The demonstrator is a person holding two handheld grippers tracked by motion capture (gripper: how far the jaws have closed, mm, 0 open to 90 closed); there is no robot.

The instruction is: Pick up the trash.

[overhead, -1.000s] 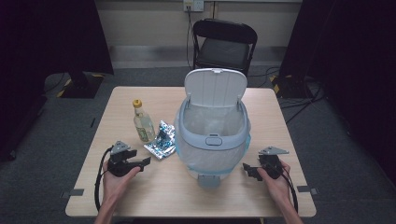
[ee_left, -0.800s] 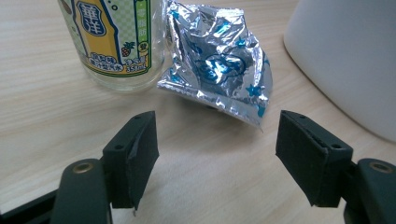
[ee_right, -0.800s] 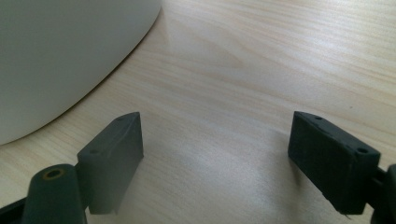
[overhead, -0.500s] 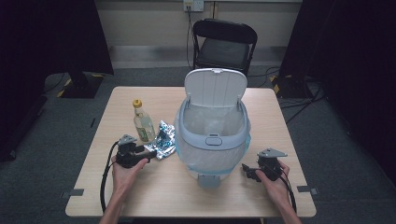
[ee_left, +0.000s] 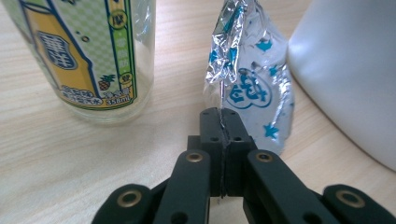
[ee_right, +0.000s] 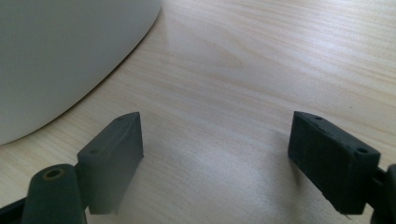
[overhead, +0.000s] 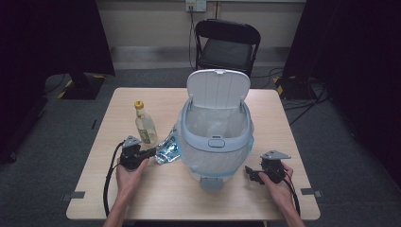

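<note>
A: A dark room with black curtains surrounds a pale wooden tabletop (overhead: 165,198), and a black folding chair (overhead: 228,45) stands beyond its far edge, at twelve o'clock.

B: A white pedal bin (overhead: 215,137) sits mid-table with its lid tipped up and a clear liner inside.

A: At nine o'clock from the bin stands a glass drink bottle (overhead: 144,126) with a yellow cap; a crumpled silver foil wrapper (overhead: 169,150) with blue print lies between bottle and bin, just beside the bin's wall.

B: The left gripper (overhead: 150,153), at eight o'clock from the bin, has just closed its jaws. In the left gripper view they meet with almost no gap, pinching the near edge of the wrapper (ee_left: 254,88), whose thin edge shows in the seam.

A: The right gripper (overhead: 249,173) lies at four o'clock from the bin, its jaws spread wide over bare wood with nothing between them.
</note>
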